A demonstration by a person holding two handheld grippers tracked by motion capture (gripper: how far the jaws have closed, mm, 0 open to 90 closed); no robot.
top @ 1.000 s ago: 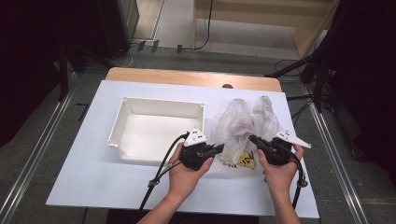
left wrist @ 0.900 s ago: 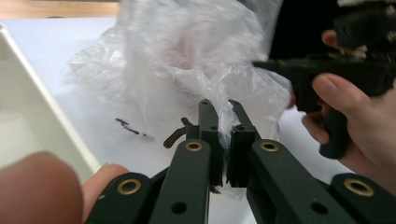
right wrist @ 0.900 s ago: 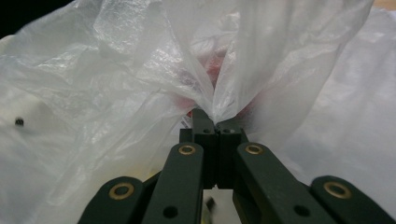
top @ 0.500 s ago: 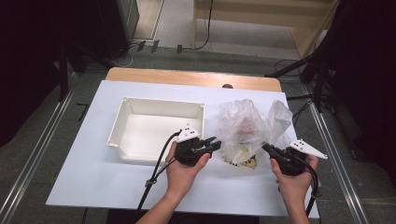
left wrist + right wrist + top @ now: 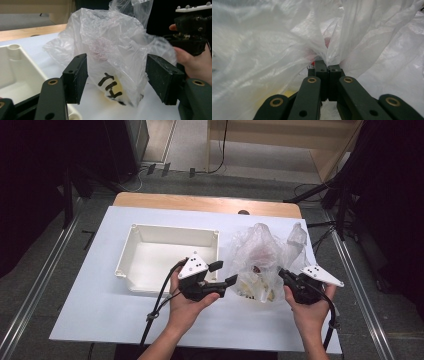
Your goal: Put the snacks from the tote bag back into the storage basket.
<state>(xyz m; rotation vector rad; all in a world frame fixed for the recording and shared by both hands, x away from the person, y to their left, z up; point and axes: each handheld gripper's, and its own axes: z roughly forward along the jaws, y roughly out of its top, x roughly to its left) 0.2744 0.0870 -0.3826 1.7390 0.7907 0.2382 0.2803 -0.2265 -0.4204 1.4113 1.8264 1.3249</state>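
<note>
Plastic bag (image 5: pixel 260 262) pinched in right claw (image 5: pixel 327 67); left claw (image 5: pixel 117 82) open beside it.

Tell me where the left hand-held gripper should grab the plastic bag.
Pinch the loose, crumpled film on the plastic bag's left flank, coming in from the tray side. The right hand-held gripper already clamps the opposite edge, and the left hand-held gripper faces that flank, jaws open.

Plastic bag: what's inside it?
Through the plastic bag, pale yellow contents with black markings lie at the bottom, and something pinkish-red sits higher up. The crumpled film blurs both, so what they are, and anything behind them, cannot be made out.
</note>
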